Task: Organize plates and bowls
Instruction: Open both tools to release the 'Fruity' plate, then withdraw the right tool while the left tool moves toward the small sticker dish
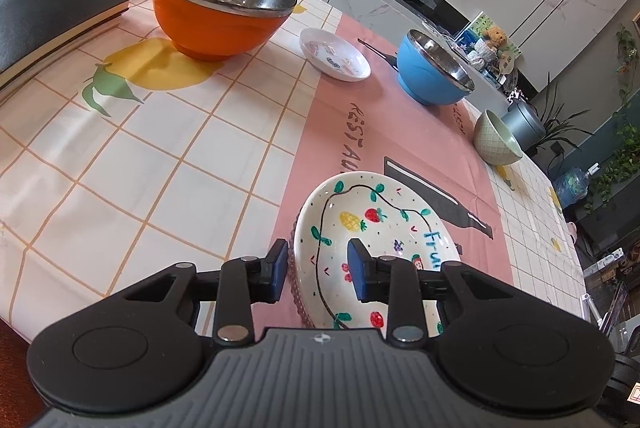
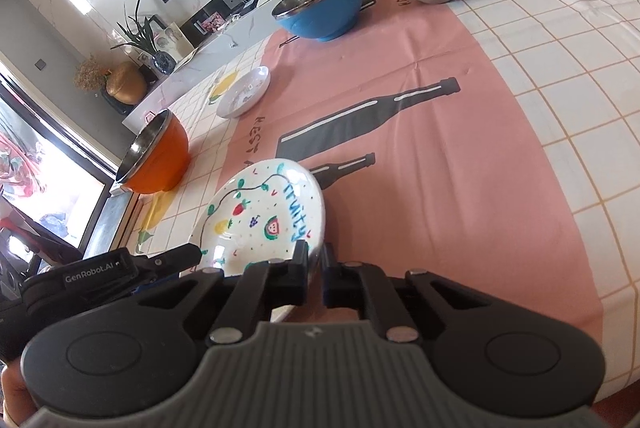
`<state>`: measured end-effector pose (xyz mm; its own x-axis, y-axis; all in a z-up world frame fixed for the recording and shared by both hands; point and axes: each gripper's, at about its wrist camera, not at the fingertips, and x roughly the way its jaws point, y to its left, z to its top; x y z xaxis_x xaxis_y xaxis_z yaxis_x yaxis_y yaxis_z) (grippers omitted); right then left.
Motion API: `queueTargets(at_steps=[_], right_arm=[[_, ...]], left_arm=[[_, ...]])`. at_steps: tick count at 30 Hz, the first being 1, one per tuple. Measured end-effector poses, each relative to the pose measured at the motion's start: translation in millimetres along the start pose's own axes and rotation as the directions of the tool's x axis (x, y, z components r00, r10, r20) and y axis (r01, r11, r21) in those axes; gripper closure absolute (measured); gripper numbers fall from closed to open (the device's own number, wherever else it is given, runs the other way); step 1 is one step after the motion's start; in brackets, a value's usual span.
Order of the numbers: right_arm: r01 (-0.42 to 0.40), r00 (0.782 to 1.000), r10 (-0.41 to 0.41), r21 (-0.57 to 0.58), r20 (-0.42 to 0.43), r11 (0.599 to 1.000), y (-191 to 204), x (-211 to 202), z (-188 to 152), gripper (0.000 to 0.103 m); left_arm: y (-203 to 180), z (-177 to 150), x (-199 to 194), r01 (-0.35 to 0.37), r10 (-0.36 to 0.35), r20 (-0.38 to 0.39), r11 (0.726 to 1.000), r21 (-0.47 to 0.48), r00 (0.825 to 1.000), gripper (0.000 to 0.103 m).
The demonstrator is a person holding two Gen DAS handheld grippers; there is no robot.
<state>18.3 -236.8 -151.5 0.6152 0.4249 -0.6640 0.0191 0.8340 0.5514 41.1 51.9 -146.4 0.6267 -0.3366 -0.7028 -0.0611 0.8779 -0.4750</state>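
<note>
The white ceramic plate painted with fruit and the word "fruity" (image 1: 376,228) lies at the near edge of the table (image 1: 160,156), on the pink band of the checked lemon-print tablecloth (image 2: 520,108), resting on a beaded pink coaster (image 1: 292,268); the left gripper (image 1: 318,268) straddles the plate's left rim, one blue pad outside it and one over the painted face, jaws part open with clear space between pad and rim, so nothing is gripped; the right gripper (image 2: 316,270) has its jaws drawn nearly together on the plate's near right rim, pinching the edge between the pads; in the right wrist view the left gripper's black body shows at the plate's left side. Further back stand the large orange bowl with a steel lining (image 1: 224,0), the small white printed saucer (image 1: 335,54), the blue steel-lined bowl (image 1: 434,70) and the pale green ceramic bowl with a lattice pattern (image 1: 498,138), all upright and well apart from one another.
</note>
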Motion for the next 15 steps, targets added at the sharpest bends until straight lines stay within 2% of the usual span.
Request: queueTargets(at_steps=[5,11,15], right_arm=[[0.005,1.0,-0.005,-0.009,0.007,1.0,0.2,1.0,1.8,0.099],[0.013,1.0,-0.013,-0.023,0.007,1.0,1.8,0.8,1.9,0.099],[0.014,1.0,-0.013,-0.028,0.021,1.0,2.2,-4.2,3.4,0.095]], left_arm=[[1.7,-0.3,0.6,-0.024,0.024,0.001,1.0,0.004,1.0,0.083],[-0.9,-1.3,-0.5,-0.04,0.04,0.006,0.999,0.03,0.999,0.084],[-7.4,1.9,-8.3,-0.08,0.079,0.033,0.996,0.045,0.996,0.083]])
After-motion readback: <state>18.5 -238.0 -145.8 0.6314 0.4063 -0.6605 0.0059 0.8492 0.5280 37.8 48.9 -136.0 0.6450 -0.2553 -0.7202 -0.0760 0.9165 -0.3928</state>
